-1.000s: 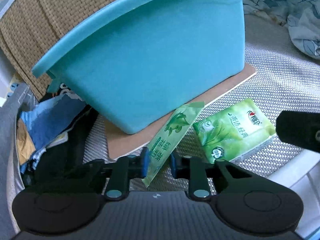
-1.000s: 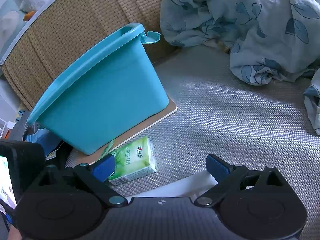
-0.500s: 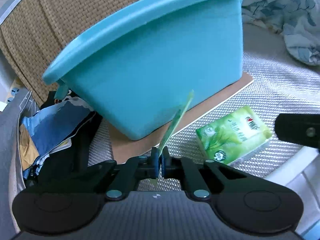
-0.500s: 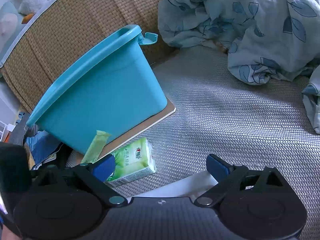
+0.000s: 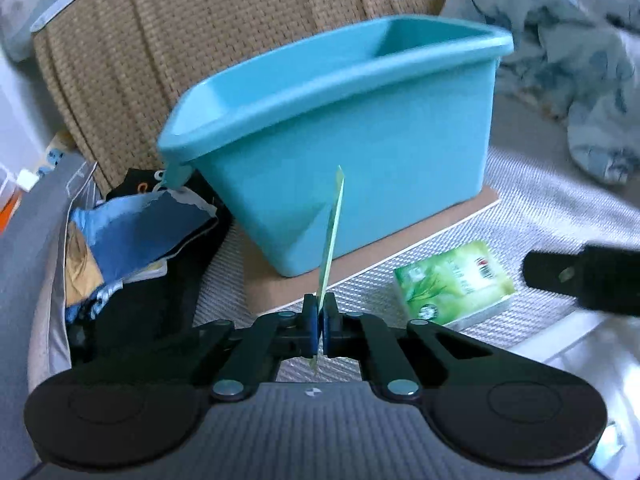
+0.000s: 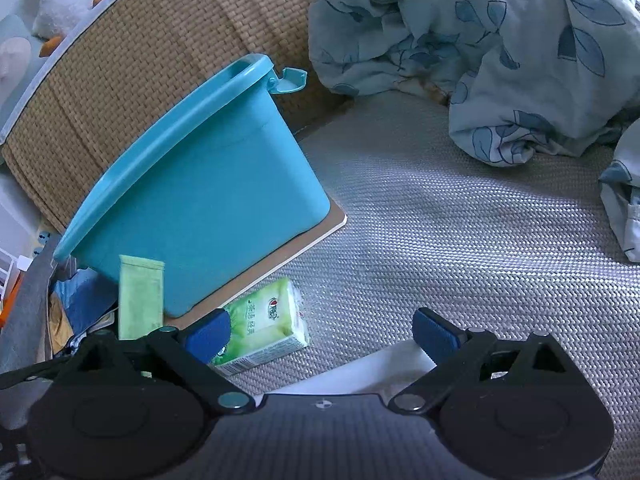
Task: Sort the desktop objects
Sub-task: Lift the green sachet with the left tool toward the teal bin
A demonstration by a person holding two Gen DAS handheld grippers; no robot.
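Sachet first: a flat pale-green foil sachet [image 5: 330,236] stands edge-on between the blue pads of the left gripper [image 5: 319,326], whose jaws are pinched tight on its lower end, a corner poking out below them. From the right wrist view the same sachet [image 6: 141,298] shows its broad face, upright, clear of the mat.

Straight ahead of the left gripper, beyond the sachet's top edge, sits a teal rectangular plastic tub [image 5: 352,152] with a rolled rim, resting on a thin brown board [image 5: 420,240]. The board lies on a grey woven mat [image 6: 460,240]. Behind the tub rises a tan wicker panel [image 5: 192,40].

To the right of the left gripper, just off the board's edge, a green soft pack of tissues [image 5: 454,284] lies flat on the mat.

The right gripper [image 6: 320,330] has its jaws spread wide with nothing between them. The tissue pack lies just ahead of its left pad, partly hidden by it. Further ahead and right of it, a crumpled pale-blue quilt with a leaf print [image 6: 480,40] is heaped on the mat.
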